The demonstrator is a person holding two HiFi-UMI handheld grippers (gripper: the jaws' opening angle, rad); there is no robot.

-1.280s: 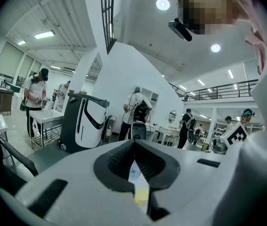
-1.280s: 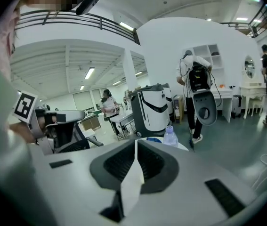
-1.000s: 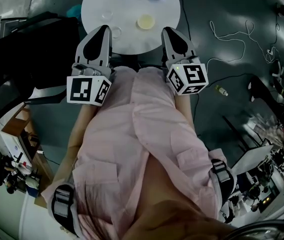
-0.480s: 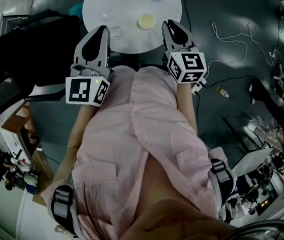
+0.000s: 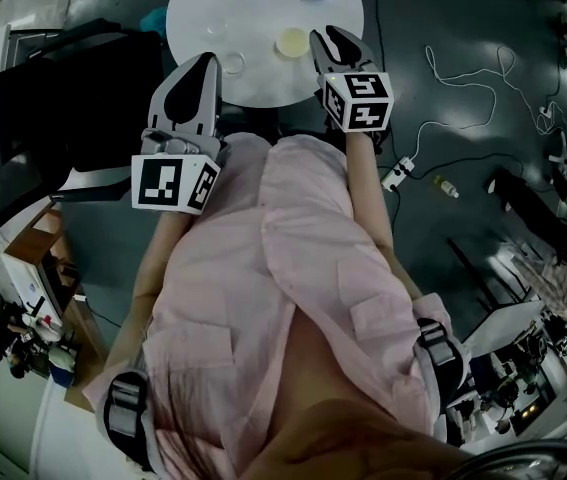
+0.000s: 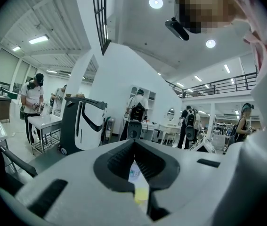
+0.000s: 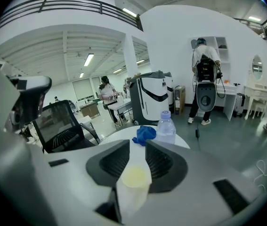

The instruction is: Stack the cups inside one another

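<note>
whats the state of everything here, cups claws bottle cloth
yellowish cup: upright, not nested
near clear cup: on its own, not nested
far clear cup: on its own, not nested
left claw: shut, tips together, empty
right claw: open, jaws have just been opening, yellowish cup shows in the gap, not gripped
water bottle: upright, cap on
blue cloth: crumpled

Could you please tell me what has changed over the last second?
The right hand-held gripper moved forward over the table toward the yellow cup, and its jaws have just been opening; the cup shows in the gap between them, not gripped. The left hand-held gripper and the cup stayed put.
</note>
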